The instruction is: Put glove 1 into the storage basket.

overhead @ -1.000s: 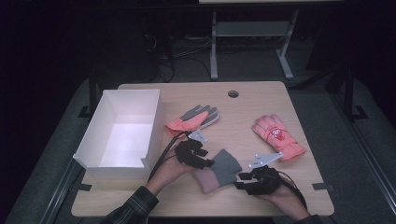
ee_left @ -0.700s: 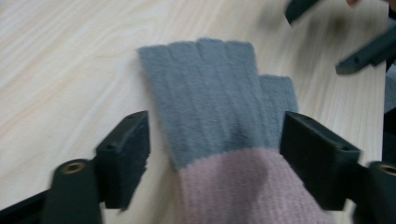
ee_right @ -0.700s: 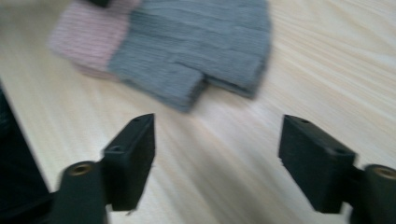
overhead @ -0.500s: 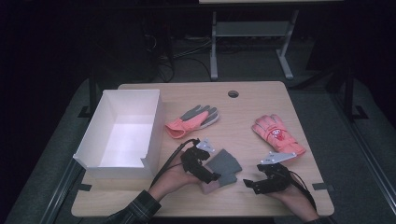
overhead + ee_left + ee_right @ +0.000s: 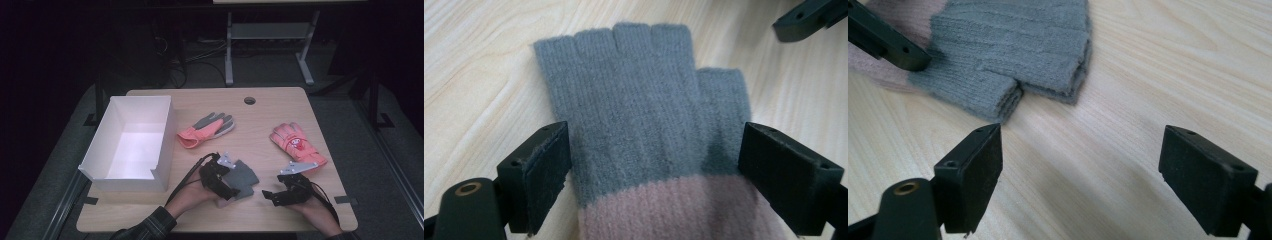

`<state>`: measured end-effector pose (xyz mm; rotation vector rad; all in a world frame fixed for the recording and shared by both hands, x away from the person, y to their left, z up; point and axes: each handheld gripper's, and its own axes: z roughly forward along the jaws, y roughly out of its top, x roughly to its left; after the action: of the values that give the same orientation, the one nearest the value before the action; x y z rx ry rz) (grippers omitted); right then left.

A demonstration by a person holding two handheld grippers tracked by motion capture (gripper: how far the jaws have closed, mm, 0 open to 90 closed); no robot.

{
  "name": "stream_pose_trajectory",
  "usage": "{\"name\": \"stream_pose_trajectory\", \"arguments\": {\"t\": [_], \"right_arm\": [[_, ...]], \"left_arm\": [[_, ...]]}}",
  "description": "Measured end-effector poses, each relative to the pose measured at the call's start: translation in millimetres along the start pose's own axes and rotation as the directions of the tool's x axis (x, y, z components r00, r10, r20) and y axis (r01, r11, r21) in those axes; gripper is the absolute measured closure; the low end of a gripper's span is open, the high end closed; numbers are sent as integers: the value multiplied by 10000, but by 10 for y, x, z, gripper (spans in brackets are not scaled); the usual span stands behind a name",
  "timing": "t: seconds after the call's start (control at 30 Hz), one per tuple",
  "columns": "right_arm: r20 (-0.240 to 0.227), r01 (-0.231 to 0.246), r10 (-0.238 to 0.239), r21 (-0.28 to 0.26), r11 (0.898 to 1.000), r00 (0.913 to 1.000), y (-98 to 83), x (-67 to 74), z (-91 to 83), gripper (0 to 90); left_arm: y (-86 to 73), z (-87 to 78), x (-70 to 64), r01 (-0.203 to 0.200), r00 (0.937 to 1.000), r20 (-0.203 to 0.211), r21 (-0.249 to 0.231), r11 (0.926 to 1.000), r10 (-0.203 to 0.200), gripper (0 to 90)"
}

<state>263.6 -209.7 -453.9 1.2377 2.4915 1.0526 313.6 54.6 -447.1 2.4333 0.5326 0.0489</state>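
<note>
A knitted fingerless glove (image 5: 639, 110), grey with a pink cuff, lies flat on the wooden table (image 5: 270, 120) near the front edge. Its edge shows doubled layers in the right gripper view (image 5: 1013, 55). My left gripper (image 5: 656, 150) stands open astride it at the cuff line, with the pads off the knit; its jaws have just been opening. My right gripper (image 5: 1083, 155) is open over bare wood just right of the glove (image 5: 242, 177), with nothing between its jaws, which have also just been opening. In the high view the left gripper (image 5: 231, 187) and right gripper (image 5: 269, 195) face each other.
A white open box (image 5: 165, 135) stands at the left. An orange and grey glove (image 5: 205, 129) lies mid-table, and a pair of orange-red padded gloves (image 5: 295, 145) lies at the right. A cable hole (image 5: 249, 100) sits near the far edge.
Both grippers have let go of the grey glove and opened. The left hand slid a little toward the right and the front edge; the right gripper now sits off the glove.
</note>
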Motion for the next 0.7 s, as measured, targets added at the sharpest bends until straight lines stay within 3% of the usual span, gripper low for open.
{"name": "stream_pose_trajectory", "arguments": {"t": [0.27,0.53,0.7], "right_arm": [[79,-67,67,-3,10000,9999,0,-9,-6,175],[148,-109,110,-69,9999,9998,-1,-19,-18,174],[151,-140,142,-156,9998,9998,2,-23,-19,165]], "left_arm": [[-24,54,-9,81,10000,-54,110,9999,-81,128],[-53,90,-3,166,9996,235,240,9996,-172,138],[-46,87,-16,200,9986,480,361,9991,-217,228]]}}
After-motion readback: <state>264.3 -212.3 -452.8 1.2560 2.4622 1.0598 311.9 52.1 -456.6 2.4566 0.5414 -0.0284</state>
